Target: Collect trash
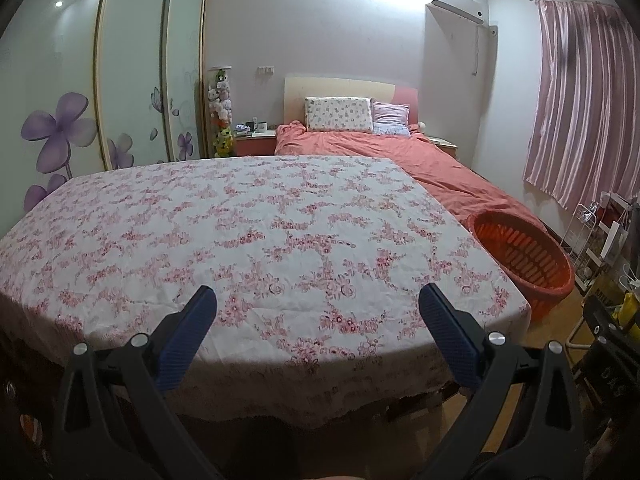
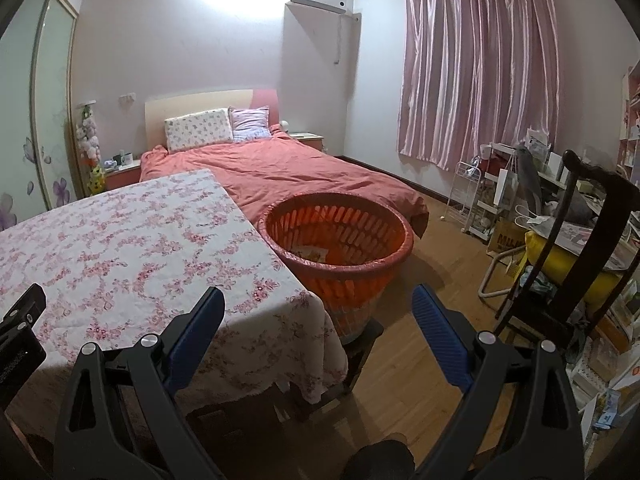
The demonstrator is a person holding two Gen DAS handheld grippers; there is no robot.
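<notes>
Gaping tongs (image 2: 316,300); orange basket (image 2: 384,264), contents partly hidden, indistinct.

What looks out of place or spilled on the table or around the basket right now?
Nothing stands out. The floral tablecloth lies flat with no litter showing, the orange basket stands upright beside the table with something pale inside, and both grippers are open and hold nothing.
</notes>
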